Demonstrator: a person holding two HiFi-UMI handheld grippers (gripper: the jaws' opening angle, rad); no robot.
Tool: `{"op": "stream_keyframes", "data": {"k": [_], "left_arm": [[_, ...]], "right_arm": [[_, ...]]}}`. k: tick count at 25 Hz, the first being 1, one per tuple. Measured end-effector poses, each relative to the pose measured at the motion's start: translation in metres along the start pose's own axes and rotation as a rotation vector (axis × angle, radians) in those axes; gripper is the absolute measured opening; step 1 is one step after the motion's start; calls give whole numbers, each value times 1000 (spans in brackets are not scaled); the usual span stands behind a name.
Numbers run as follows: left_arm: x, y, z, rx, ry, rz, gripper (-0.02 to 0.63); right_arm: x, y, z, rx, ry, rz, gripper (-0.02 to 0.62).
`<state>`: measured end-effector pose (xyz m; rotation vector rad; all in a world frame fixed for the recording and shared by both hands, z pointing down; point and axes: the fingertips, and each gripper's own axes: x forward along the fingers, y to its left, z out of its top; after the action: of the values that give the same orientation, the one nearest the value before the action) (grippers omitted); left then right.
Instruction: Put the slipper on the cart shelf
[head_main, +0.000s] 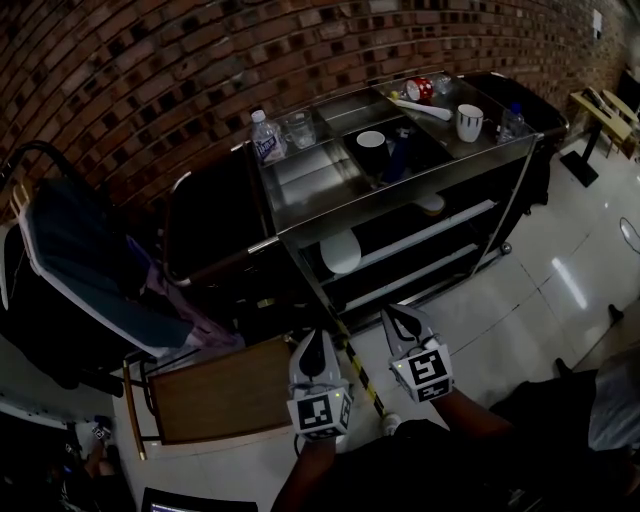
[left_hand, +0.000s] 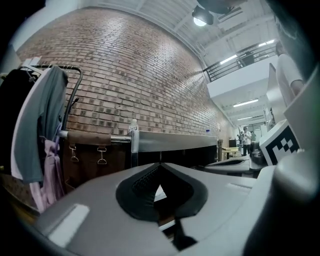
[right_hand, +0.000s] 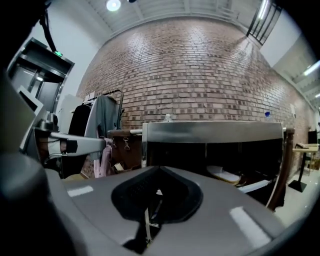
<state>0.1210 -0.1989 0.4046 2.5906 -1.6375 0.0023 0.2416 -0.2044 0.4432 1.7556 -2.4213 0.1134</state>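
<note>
A steel cart (head_main: 300, 232) stands against the brick wall. One white slipper (head_main: 341, 254) lies at the left end of its middle shelf. A second white slipper (head_main: 432, 204) lies further right under the top tray, and it also shows in the right gripper view as a slipper (right_hand: 223, 174) on the shelf. My left gripper (head_main: 317, 336) (left_hand: 160, 165) and right gripper (head_main: 393, 313) (right_hand: 159, 168) hover side by side over the floor in front of the cart. Both are shut with nothing between the jaws, short of the shelves.
On the cart top are a water bottle (head_main: 266, 137), a glass (head_main: 299, 128), a black cup (head_main: 371, 146), a white mug (head_main: 469, 121) and a red can (head_main: 420, 89). A clothes rack with garments (head_main: 90, 270) and a wooden stool (head_main: 215, 390) stand left. Yellow-black tape (head_main: 357, 365) crosses the floor.
</note>
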Motion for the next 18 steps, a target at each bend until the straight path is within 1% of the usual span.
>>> {"op": "stream_keyframes", "data": {"k": [4, 18], "left_arm": [[-3, -3, 2, 5, -2, -6, 15], [-1, -20, 6, 20, -10, -34, 15]], "right_arm": [[-2, 5, 2, -34, -10, -4, 2], [-11, 7, 13, -80, -57, -6, 2]]}}
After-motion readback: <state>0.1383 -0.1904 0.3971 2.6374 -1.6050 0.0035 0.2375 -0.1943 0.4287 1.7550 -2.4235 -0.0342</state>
